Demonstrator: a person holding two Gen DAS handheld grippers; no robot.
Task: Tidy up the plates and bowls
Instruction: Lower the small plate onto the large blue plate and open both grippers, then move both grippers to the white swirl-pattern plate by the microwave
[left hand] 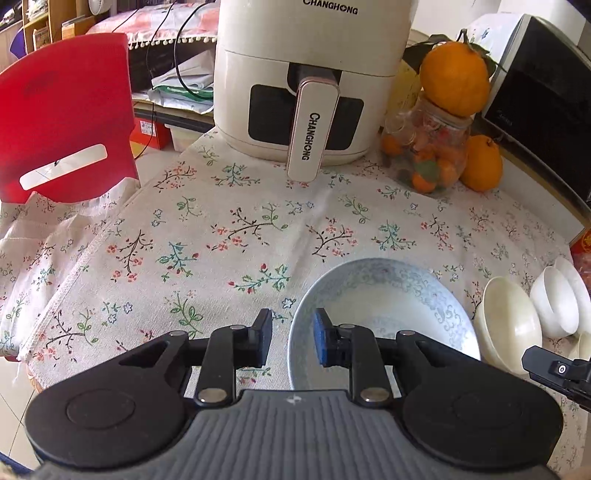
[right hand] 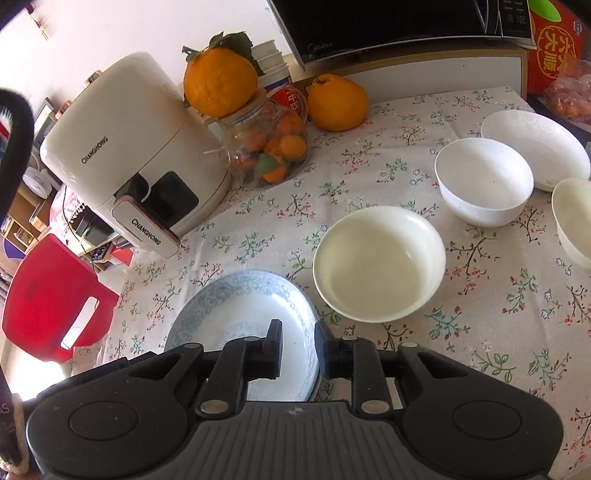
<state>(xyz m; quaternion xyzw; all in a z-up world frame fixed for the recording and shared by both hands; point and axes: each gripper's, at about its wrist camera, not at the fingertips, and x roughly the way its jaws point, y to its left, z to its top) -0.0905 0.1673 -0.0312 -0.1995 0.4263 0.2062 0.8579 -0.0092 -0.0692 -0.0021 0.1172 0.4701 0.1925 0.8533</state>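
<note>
Lying flat, rim up, the blue-patterned plate sits between both grippers' slightly parted, empty jaws.

I count one blue-patterned plate lying below my jaws; one white plate at the far right of the cloth; three bowls in all, a cream bowl just beside the blue plate, a white bowl beyond it, and a third bowl cut off by the right edge; two large oranges, one orange atop the jar, a second orange on the cloth beside it; one glass jar of small fruit, too jumbled to number; one air fryer; one microwave; one red chair; one floral tablecloth.
</note>
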